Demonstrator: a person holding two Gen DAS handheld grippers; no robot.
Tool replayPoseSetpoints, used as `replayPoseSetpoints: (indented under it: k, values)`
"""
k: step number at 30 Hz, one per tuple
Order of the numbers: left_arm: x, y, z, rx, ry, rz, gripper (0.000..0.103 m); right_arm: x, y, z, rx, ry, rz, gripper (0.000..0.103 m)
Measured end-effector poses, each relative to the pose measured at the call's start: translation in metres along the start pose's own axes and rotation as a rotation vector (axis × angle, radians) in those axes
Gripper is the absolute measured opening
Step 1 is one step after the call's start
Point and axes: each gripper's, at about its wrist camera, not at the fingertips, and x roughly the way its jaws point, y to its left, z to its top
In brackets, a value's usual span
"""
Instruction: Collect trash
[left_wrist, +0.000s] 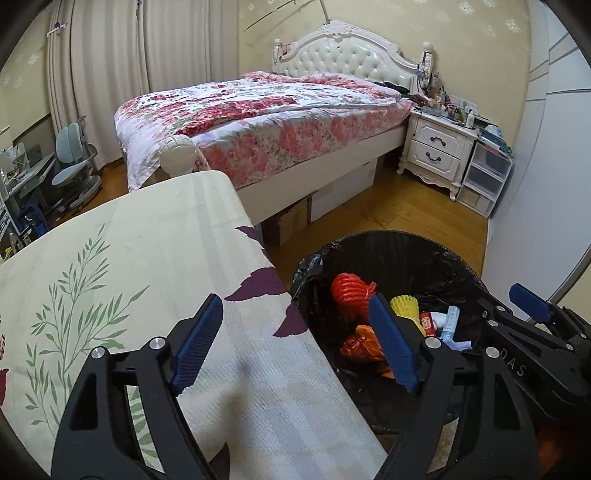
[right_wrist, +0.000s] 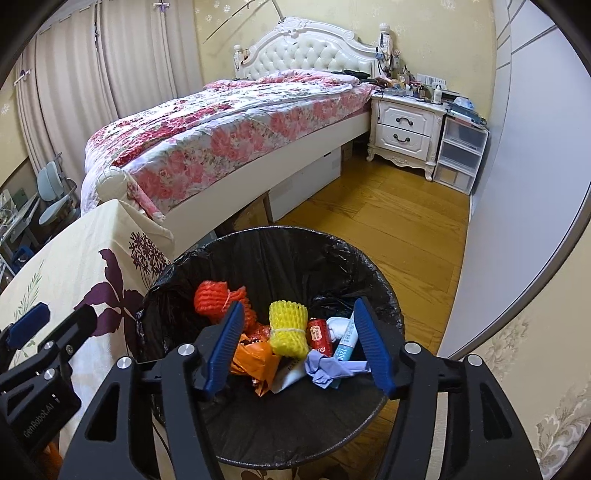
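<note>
R gripper (right_wrist: 299, 347) over bin (right_wrist: 369, 273), jaws apart, nothing between pads, aimed down into trash pile. L gripper (left_wrist: 295, 339) also released, empty; L pad over cloth (left_wrist: 166, 258), R pad over bin rim edge. In L view, R gripper's blue tip seen far right, just past bin. In R view, L gripper's black body at lower left, beside cloth. Bin black, lined w/ black bag (right_wrist: 177, 280), bag edge crumpled over rim. Inside bin, all lying loose at bottom: orange-red foam net (right_wrist: 216, 297) at back left; yellow foam net (right_wrist: 288, 328) centre, tied w/ band; orange wrapper (right_wrist: 255, 356) front left, partly behind L pad of R gripper; small red pack (right_wrist: 319, 334) just beside yellow net; white-blue tube (right_wrist: 347, 338) right of pack, tilted; pale blue crumpled glove or tissue (right_wrist: 332, 367) at front, can't tell which; white scrap (right_wrist: 291, 376) under it. Items touching, heaped together. Bin just beside cloth-covered table, cloth cream w/ green leaf print and purple flowers, edge hanging next to bin. Wood floor (right_wrist: 388, 221) around bin. Beyond: bed (right_wrist: 221, 129) w/ pink floral quilt, white tufted headboard; boxes under bed frame; white nightstand (right_wrist: 406, 129) cluttered on top; clear drawer unit (right_wrist: 460, 155) beside it; curtains (right_wrist: 92, 74) at left; desk chair (left_wrist: 74, 162) far left.
</note>
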Motion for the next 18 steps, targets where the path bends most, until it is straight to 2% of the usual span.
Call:
replayPoseSetpoints:
  k: [6, 12, 18]
  values:
    - [-0.021, 0.011, -0.007, 0.0, -0.021, 0.031, 0.085, -0.023, 0.008, -0.006, -0.025, -0.033, 0.001, 0.078]
    - [-0.054, 0.021, -0.021, 0.019, -0.069, 0.062, 0.088, -0.048, 0.019, -0.017, -0.057, -0.055, 0.003, 0.08]
    - [-0.083, 0.034, -0.032, -0.01, -0.084, 0.07, 0.088, -0.076, 0.023, -0.025, -0.064, -0.09, 0.015, 0.08]
